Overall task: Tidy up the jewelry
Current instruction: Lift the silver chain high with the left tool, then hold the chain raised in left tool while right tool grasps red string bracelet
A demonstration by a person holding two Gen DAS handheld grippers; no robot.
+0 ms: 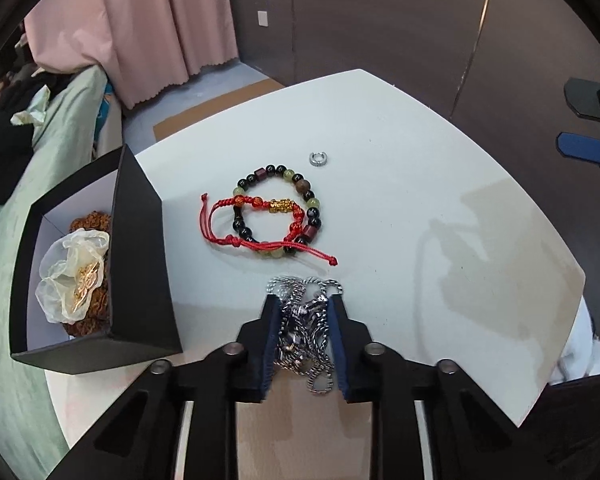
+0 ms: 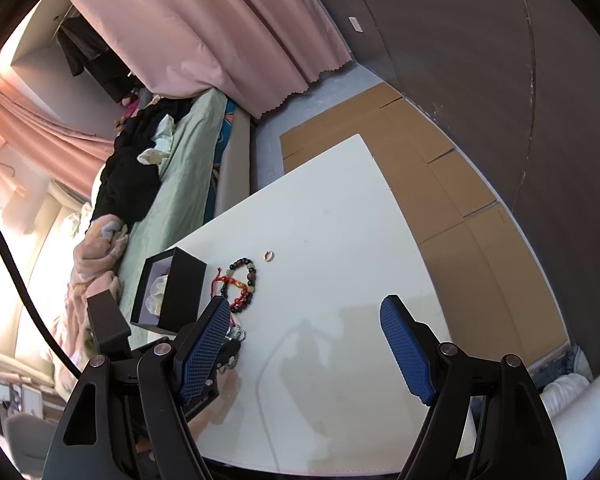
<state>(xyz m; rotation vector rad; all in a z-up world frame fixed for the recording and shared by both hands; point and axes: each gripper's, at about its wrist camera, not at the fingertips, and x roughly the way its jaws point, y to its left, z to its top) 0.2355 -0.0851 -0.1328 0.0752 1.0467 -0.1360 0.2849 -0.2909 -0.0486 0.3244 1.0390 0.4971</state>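
Pinching a bunched silver chain (image 1: 305, 332) between my left fingers (image 1: 304, 300), I have them drawn in tight on it just above the white tabletop (image 1: 420, 200), the links spilling out between the pads. To the left of it, at the tabletop's edge, stands an open black box (image 1: 140, 248) with a white lining; inside lie a sheer pouch (image 1: 74, 276) with something gold in it and, underneath, a string of brown beads (image 1: 86, 224). Ahead of the chain, a beaded bracelet (image 1: 300, 184) and a red cord bracelet (image 1: 260, 220) with a gold charm lie overlapped, and a small silver ring (image 1: 318, 158) sits just beyond them. My right fingers (image 2: 308, 312) hang spread wide over the bare tabletop, gripping nothing.
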